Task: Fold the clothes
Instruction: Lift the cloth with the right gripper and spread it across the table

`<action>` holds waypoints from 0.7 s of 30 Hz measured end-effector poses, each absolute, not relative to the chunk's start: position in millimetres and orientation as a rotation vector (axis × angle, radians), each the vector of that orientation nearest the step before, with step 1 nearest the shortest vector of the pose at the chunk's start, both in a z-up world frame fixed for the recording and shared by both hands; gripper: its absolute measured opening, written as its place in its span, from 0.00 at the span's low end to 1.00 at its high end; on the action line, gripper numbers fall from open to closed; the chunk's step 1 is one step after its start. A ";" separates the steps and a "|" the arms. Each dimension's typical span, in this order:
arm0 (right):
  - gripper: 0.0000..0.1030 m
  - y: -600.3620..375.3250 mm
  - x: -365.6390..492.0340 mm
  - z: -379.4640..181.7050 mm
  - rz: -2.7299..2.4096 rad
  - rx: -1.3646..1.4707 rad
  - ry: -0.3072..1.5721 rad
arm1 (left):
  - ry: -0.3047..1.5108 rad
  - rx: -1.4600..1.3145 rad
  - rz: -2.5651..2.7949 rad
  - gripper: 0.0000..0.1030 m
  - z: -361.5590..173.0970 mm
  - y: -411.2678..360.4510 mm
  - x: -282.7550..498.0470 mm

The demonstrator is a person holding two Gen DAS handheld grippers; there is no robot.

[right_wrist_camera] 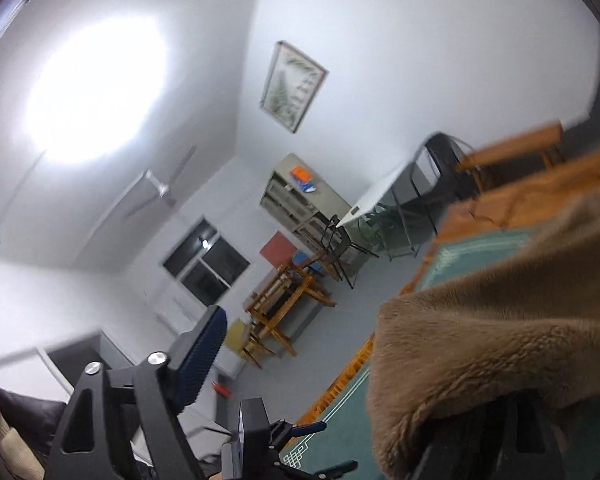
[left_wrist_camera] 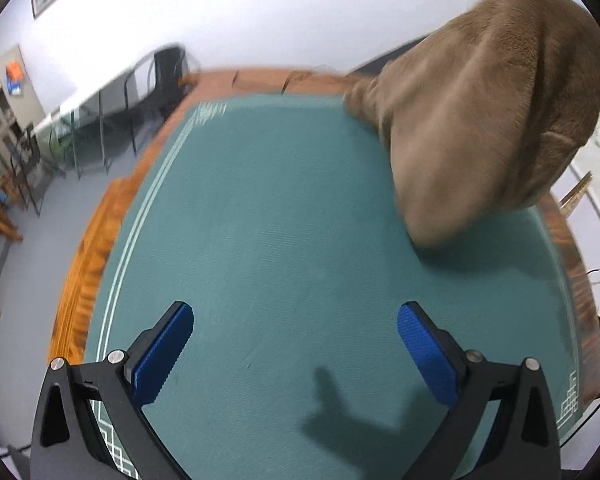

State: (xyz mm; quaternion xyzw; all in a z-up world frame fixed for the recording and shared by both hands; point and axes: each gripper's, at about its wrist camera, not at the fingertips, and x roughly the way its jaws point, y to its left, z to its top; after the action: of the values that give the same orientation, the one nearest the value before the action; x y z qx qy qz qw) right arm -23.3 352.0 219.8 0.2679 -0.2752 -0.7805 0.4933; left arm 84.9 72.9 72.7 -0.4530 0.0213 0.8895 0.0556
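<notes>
Brown fleece (left_wrist_camera: 480,120) hangs far right above the green surface (left_wrist_camera: 260,220), draped over the right fingers (right_wrist_camera: 380,360), spread wide, not pinching. Left fingers (left_wrist_camera: 296,352) wide, empty. Better: pinch a corner, lay it flat.

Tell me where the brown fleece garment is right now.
In the left wrist view the brown fleece garment hangs lifted at the upper right, its lower edge touching the green mat; in the right wrist view it drapes over one finger.

Right gripper's (right_wrist_camera: 312,368) right finger is hidden under the brown garment (right_wrist_camera: 500,340). Garment top cut off by the frame edge in left view. Counter (left_wrist_camera: 260,220) far edge motion-blurred.
</notes>
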 end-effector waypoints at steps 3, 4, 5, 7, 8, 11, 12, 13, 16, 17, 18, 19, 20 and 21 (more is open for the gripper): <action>0.82 326.9 3.6 260.3 -1.938 0.633 -0.558 | 0.058 -1.211 2.708 0.99 96.9 84.3 103.6; 0.82 318.0 15.7 272.7 -1.939 0.623 -0.533 | 0.065 -1.171 2.710 0.99 103.4 88.5 109.1; 0.82 309.5 27.5 285.0 -1.939 0.612 -0.509 | 0.087 -1.112 2.717 0.99 112.4 94.0 117.6; 0.82 294.3 48.4 308.5 -1.931 0.572 -0.431 | 0.109 -1.061 2.731 1.00 121.6 98.1 126.3; 0.82 285.4 59.4 320.2 -1.926 0.553 -0.381 | 0.096 -1.050 2.742 0.99 125.6 96.3 129.8; 0.82 252.0 87.5 343.9 -1.874 0.550 -0.258 | 0.027 -1.043 2.776 0.99 131.3 83.3 136.5; 0.82 244.9 95.5 343.4 -1.854 0.570 -0.216 | -0.007 -1.049 2.791 0.99 131.8 75.6 137.8; 0.82 238.4 103.4 342.2 -1.835 0.591 -0.176 | -0.042 -1.054 2.806 0.99 132.3 68.0 139.2; 0.82 221.7 122.0 310.1 -1.776 0.719 -0.094 | -0.099 -1.113 2.869 0.99 126.2 41.8 139.6; 0.82 218.3 128.1 291.2 -1.745 0.770 -0.085 | -0.112 -1.134 2.887 0.99 123.7 34.5 139.1; 0.82 214.9 134.3 272.2 -1.713 0.821 -0.076 | -0.130 -1.170 2.910 0.99 119.8 23.3 138.3; 0.82 211.9 138.8 253.0 -1.682 0.870 -0.070 | -0.135 -1.194 2.918 0.99 117.3 18.0 137.1; 0.82 211.0 134.0 231.3 -1.654 0.912 -0.080 | -0.133 -1.221 2.926 0.99 114.7 13.1 136.3; 0.82 212.1 136.1 207.9 -1.626 0.958 -0.102 | -0.130 -1.249 2.935 0.99 112.2 8.2 135.5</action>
State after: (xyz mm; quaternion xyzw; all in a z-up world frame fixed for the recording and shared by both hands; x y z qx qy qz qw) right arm 136.1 212.1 207.9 0.4110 -0.0436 -0.6972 0.5858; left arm 135.5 8.2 112.2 -0.3912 -0.0407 0.9191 -0.0252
